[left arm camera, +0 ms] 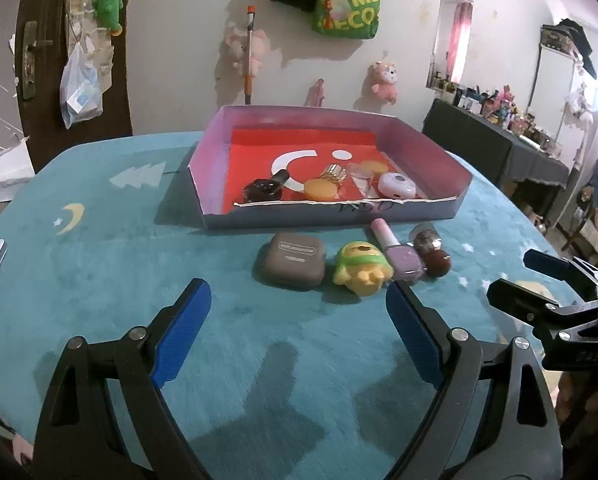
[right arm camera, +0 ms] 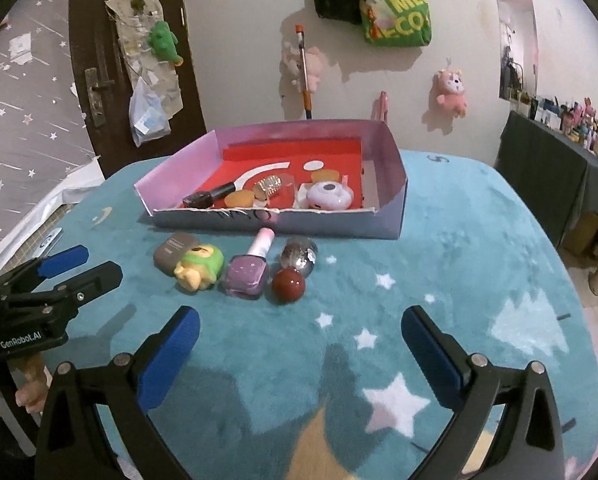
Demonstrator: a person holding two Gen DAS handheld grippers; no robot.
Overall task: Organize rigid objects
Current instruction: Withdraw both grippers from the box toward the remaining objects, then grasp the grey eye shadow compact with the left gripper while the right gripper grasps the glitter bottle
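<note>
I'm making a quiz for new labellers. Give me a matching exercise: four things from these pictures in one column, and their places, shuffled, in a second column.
Things:
1. brown case
2. white round case
3. red ball
4. pink plush

Places:
A. on the wall
B. inside the box, near its front right corner
C. on the teal cloth, left end of the row, beside the yellow toy
D. on the teal cloth, right end of the row, in front of the glitter bottle

Pairs: 1-C, 2-B, 3-D, 4-A
</note>
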